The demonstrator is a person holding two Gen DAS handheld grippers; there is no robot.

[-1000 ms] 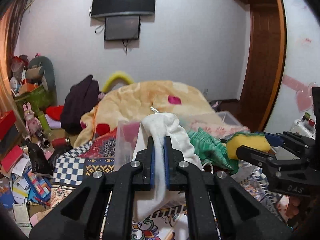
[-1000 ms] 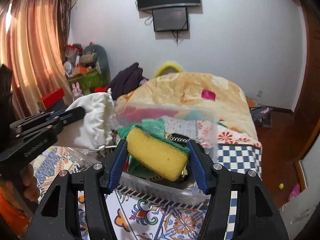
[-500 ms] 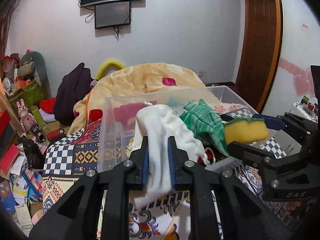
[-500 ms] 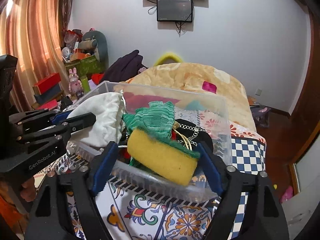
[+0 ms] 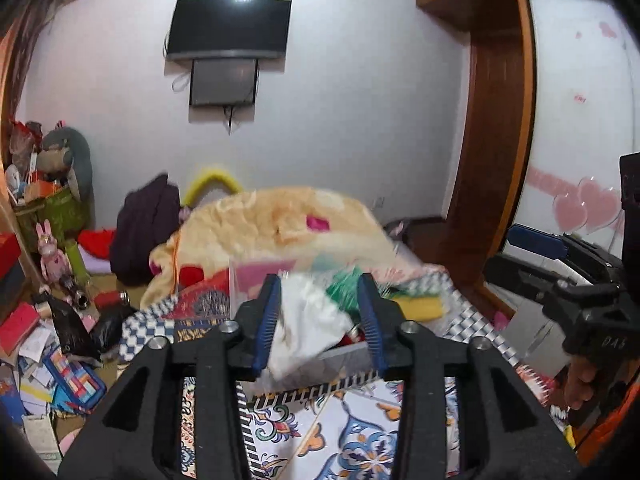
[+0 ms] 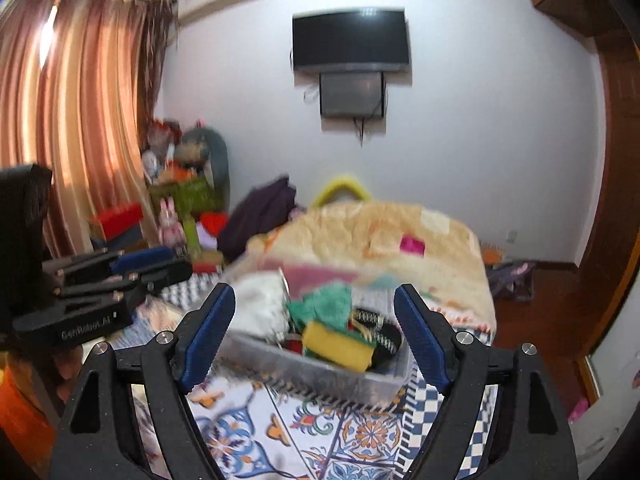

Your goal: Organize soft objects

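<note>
A clear plastic bin sits on the patterned bedspread ahead of both grippers. In it lie a white cloth, a green knit cloth and a yellow sponge. The white cloth, green cloth and sponge also show in the left wrist view. My left gripper is open and empty, pulled back from the white cloth. My right gripper is open and empty, back from the sponge. Both views are blurred by motion.
A beige blanket is heaped on the bed behind the bin. Toys, boxes and papers crowd the floor at the left. A wooden door frame stands at the right. The other gripper shows at each view's edge.
Both grippers opened. The left let go of the white cloth and the right let go of the yellow sponge; both now lie in the bin. Both grippers pulled back.
</note>
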